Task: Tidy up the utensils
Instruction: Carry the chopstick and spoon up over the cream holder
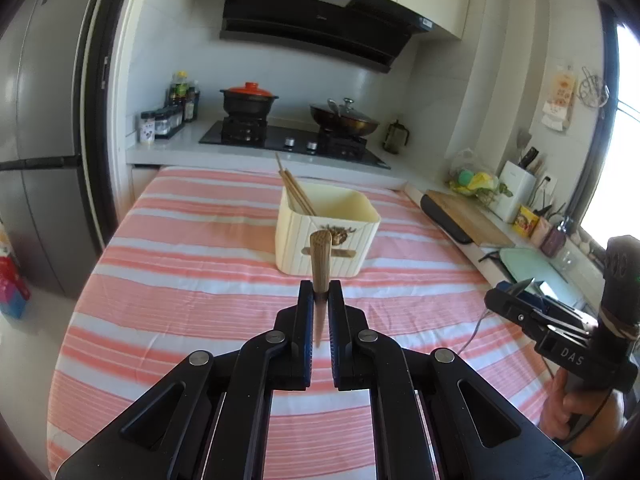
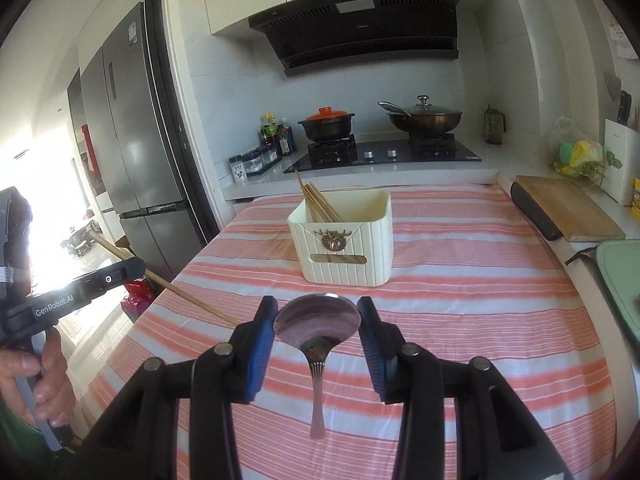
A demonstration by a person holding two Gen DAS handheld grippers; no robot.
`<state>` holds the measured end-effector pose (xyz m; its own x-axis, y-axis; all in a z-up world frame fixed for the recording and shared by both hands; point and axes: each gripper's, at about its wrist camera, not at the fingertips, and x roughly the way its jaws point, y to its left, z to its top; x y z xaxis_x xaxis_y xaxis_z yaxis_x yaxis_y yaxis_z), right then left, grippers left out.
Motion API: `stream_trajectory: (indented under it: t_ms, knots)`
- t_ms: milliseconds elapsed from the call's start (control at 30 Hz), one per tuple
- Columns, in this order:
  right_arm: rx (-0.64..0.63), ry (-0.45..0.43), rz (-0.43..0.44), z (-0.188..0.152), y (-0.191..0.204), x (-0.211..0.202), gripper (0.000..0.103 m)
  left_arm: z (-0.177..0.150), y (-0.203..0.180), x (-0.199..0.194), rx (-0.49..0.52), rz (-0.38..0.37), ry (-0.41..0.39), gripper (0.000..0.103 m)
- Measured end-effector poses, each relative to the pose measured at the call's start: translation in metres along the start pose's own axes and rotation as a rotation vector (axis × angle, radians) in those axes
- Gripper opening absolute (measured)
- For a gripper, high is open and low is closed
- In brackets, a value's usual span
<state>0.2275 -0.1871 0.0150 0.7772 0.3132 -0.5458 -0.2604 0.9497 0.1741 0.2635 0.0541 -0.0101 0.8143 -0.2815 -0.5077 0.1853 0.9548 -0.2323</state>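
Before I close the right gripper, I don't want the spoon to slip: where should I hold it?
Grip the spoon by its thin handle, not the wide, rounded bowl. It lies flat on the striped cloth, handle toward the right gripper, so come straight down from above, fingers either side.

Wooden chopstick (image 1: 320, 258) clamped; spoon (image 2: 317, 322) flat; holder (image 2: 343, 237) w/ chopsticks.

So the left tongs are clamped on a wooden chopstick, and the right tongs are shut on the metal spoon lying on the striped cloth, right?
Not quite. The left tongs do clamp the wooden chopstick, but the right tongs are open: in the right wrist view their blue pads stand either side of the shiny metal spoon with gaps, not gripping it. The spoon does lie on the pink-and-white striped cloth.
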Motion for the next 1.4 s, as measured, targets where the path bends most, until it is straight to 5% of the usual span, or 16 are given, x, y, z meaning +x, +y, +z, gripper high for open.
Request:
stream_trajectory:
  t_ms: [767, 933, 1200, 1400]
  knots:
    - [-0.044, 0.020, 0.004, 0.024, 0.007, -0.001, 0.041, 0.010, -0.011, 0.003, 0.096, 0.091, 0.010, 0.005]
    - [-0.031, 0.028, 0.019, 0.060, 0.000, 0.015, 0.041, 0.057, -0.007, 0.007, 0.090, 0.069, -0.017, 0.005]
    - [-0.005, -0.057, 0.008, 0.163, -0.017, 0.056, 0.041, 0.160, -0.010, 0.036, 0.067, 0.053, -0.145, 0.005]
    - [-0.010, -0.128, -0.016, 0.206, -0.029, 0.096, 0.041, 0.191, -0.018, 0.092, 0.064, 0.051, -0.158, 0.005]
